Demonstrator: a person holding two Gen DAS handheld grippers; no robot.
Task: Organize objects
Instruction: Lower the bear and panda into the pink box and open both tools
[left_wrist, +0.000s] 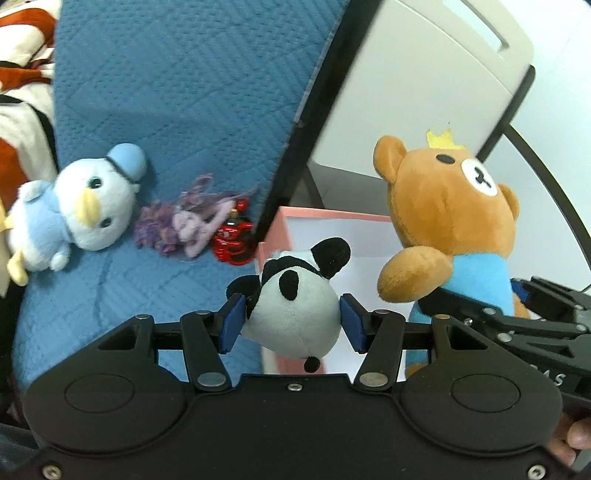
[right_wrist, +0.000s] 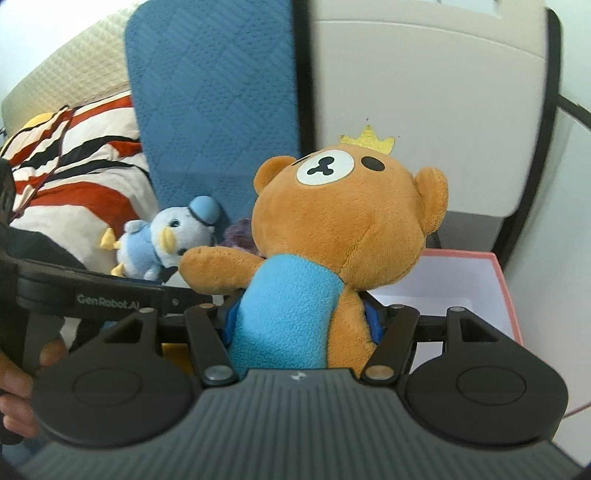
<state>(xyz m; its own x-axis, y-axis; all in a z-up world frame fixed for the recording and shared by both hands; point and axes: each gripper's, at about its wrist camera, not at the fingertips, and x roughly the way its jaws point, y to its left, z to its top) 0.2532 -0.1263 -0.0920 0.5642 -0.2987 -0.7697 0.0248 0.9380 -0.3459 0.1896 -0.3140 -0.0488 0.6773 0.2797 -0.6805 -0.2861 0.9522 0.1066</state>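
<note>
Panda plush (left_wrist: 295, 310) clamped between left fingers (left_wrist: 232, 321); bear (right_wrist: 332, 236) between right.

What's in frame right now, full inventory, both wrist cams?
panda plush: 1, black and white, clamped between the left gripper's blue pads, over the box edge
bear plush: 1, brown with blue top and yellow crown, clamped in the right gripper, above the box
box: 1, pink outside, white inside, open, beside the blue cover
duck plush: 1, white and light blue, yellow beak, lying on the blue cover
purple doll: 1, purple and pink, lying right of the duck
red toy: 1, red and black, next to the doll; kind unclear
blue cover: 1, quilted
striped blanket: 1, white, red, black, far left
left gripper: 1, black, shut on the panda
right gripper: 1, black, shut on the bear
</note>
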